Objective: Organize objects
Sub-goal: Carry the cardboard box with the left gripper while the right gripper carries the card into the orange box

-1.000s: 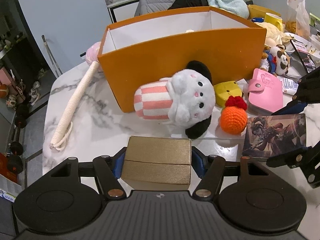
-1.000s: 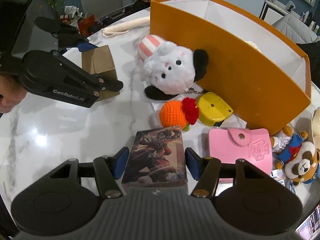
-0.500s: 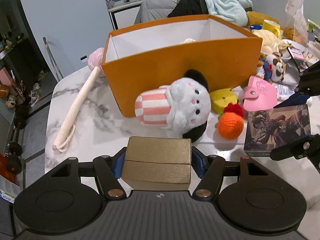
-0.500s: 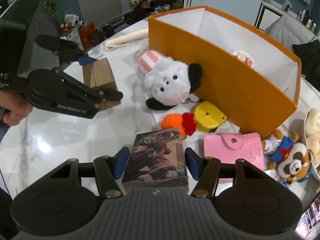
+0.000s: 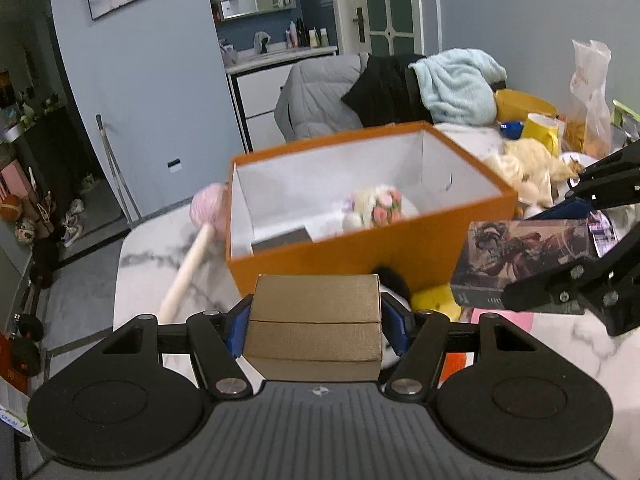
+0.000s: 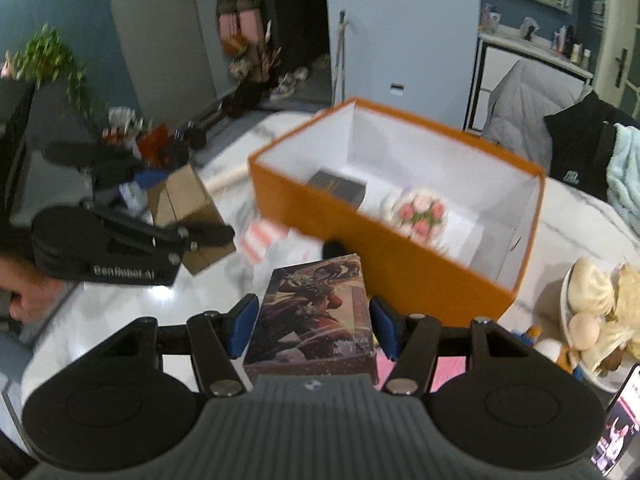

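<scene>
A plain gold-brown cardboard box (image 5: 314,322) is held between the blue pads of the left gripper (image 5: 316,320), clamped on both sides and lifted clear of the white marble table (image 5: 144,252). A flat rectangular box printed with dark fantasy artwork (image 6: 314,312) is gripped the same way in the right gripper (image 6: 312,320), its pads pressed against the two long edges. Both held boxes are seen in front of a large open orange cardboard box with a white lining (image 5: 400,240), which appears to be the collecting container.

Inside the orange box, a small black box (image 6: 339,188) is already lying near one end, and a white knitted bouquet with pink flowers (image 6: 420,214) is resting near the middle. Much of the white floor of the container is bare.

Outside it, several things are left on the table: a striped pink-and-white plush toy (image 6: 266,242) partly hidden behind the artwork box, a long cream stick with a pink yarn ball at its end (image 5: 200,248) lying beside the orange box, a yellow object (image 5: 434,302) at its base, and a pile of cream plush toys (image 6: 600,312) on the far side. A person's hand (image 6: 30,292) is seen on the handle of the left gripper.

The task is judged to be partly done: two items are stowed, two are in hand and seemingly on their way in, and a fair number remain to be gathered.
</scene>
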Demonstrator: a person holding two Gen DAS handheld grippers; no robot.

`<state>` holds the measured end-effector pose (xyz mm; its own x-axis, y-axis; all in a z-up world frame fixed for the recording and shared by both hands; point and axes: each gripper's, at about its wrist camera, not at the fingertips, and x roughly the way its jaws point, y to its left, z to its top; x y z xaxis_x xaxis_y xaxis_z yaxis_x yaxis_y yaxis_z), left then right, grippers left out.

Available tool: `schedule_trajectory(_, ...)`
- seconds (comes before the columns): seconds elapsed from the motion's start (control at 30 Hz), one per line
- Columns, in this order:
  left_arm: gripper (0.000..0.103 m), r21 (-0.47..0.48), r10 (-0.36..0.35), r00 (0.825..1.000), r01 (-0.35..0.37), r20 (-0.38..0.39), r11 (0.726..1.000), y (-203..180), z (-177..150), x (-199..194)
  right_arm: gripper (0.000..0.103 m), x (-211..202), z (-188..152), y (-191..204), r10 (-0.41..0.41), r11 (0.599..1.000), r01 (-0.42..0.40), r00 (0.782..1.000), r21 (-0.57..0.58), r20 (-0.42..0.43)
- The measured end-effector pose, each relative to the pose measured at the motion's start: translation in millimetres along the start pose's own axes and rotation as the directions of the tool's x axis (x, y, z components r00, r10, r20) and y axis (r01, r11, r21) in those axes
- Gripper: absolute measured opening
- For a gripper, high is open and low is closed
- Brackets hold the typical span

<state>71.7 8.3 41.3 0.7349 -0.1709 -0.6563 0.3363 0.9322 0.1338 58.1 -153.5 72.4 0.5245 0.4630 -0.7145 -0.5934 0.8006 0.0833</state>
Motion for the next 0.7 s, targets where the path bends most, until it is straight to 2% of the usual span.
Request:
schedule_trajectory(0.27,0.074,-0.004,0.011,0.999,-0.01,0.051,1.0,-7,47,11,0.062,-12,36,-27,-0.035,0.997,0.028,0.995,0.077,0.096)
schedule_trajectory(0.7,0.074,-0.006,0.045,0.997,-0.045,0.06,0.999,-16,93,46,0.062,16,66,-72,-0.095,0.981,0.073,0.989,0.178,0.115)
